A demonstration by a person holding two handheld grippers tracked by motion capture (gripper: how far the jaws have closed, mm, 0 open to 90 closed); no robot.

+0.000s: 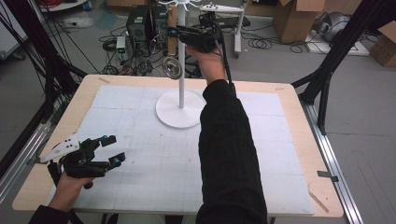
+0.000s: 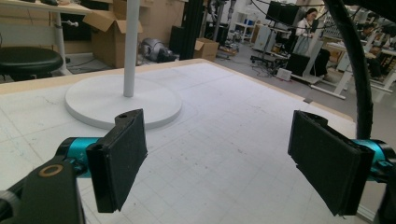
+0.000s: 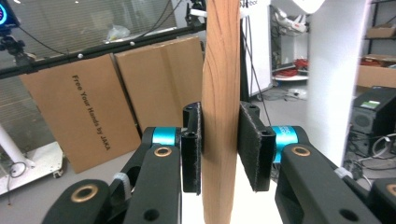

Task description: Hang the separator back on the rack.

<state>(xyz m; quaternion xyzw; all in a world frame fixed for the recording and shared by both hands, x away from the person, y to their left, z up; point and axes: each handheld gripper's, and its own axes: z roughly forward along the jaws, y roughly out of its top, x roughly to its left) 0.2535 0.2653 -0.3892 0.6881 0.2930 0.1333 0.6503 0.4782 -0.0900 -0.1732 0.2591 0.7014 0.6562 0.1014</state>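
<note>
A ladle with a wooden handle (image 1: 173, 22) and a round metal bowl (image 1: 172, 67) hangs upright beside the white pole (image 1: 180, 84) of a stand, up near its hooked top. My right gripper (image 1: 172, 32) reaches in from the right and is shut on that wooden handle (image 3: 220, 107), one pad pressed against each side. Whether the handle's top sits on a hook I cannot tell. The stand's round base (image 1: 180, 115) rests at the table's far middle. My left gripper (image 1: 114, 149) lies low at the near left, open, with nothing between its pads (image 2: 222, 158).
A white gridded mat (image 1: 154, 163) covers the wooden table. The stand's base (image 2: 93, 100) is ahead of the left gripper. On the floor behind the table are a computer tower (image 1: 140, 28), cables and cardboard boxes (image 1: 294, 18). Black frame legs (image 1: 327, 70) flank the table.
</note>
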